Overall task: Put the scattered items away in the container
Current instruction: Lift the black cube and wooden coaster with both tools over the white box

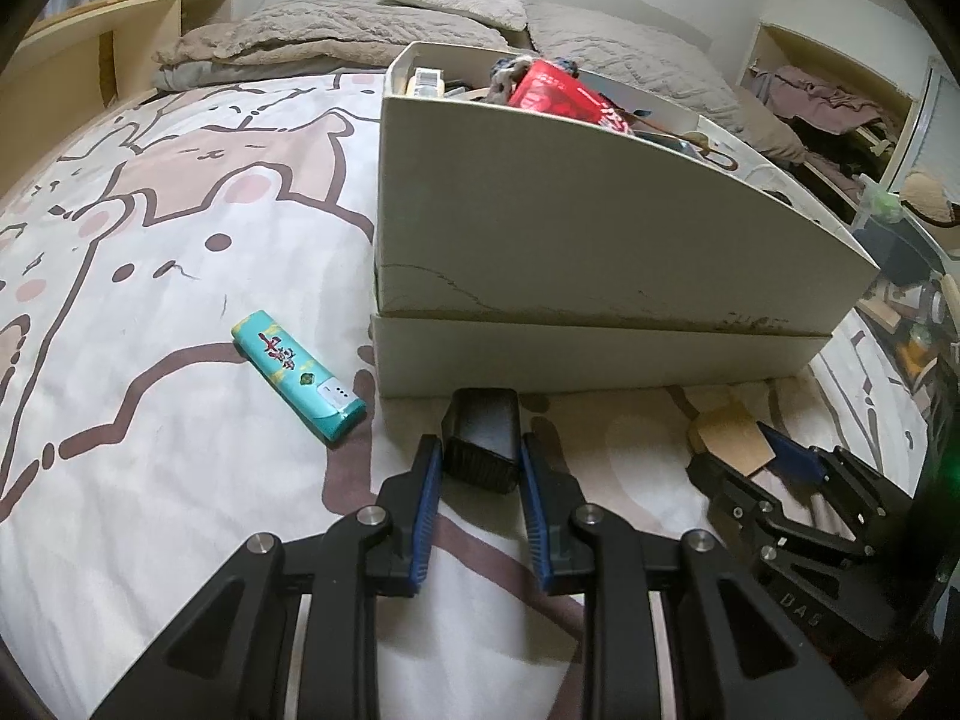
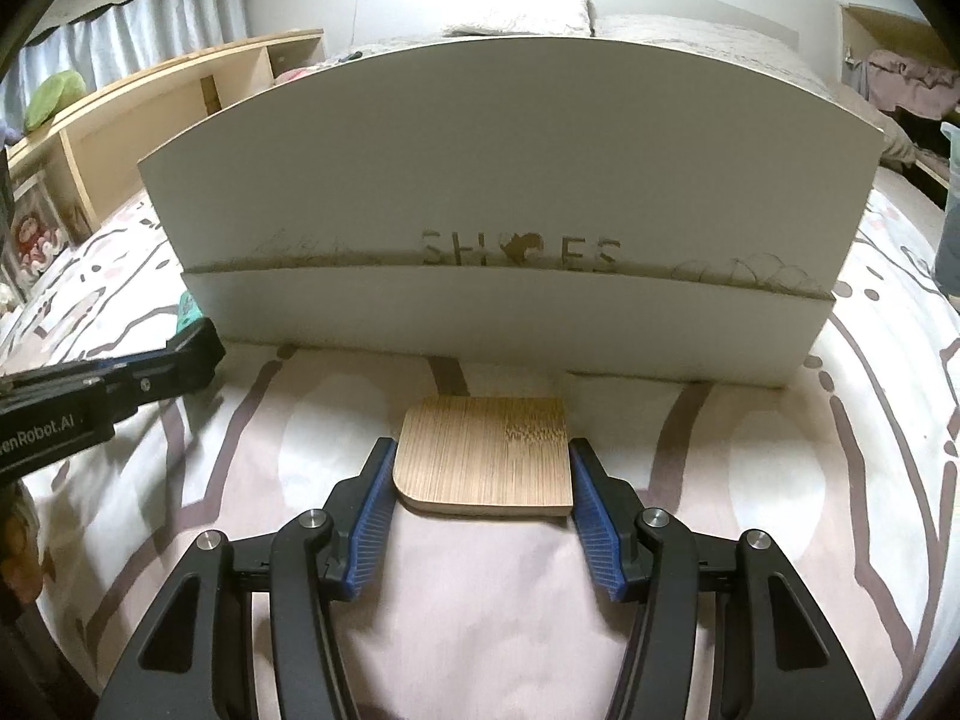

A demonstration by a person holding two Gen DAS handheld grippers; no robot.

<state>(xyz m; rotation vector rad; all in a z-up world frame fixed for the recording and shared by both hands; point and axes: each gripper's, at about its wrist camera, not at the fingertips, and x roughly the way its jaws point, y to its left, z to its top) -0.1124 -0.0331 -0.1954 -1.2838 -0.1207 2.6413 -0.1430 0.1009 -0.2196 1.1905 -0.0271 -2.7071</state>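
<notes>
Left gripper clamped on black case, just before box. Right gripper pinching wooden coaster, before box. Lighter left of box.

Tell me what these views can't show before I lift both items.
- Box contents: right wrist view, near wall hides all; left wrist view shows only the top items.
- Black object in left gripper: type unclear.
- Lighter: box corner hides most in right wrist view.
</notes>
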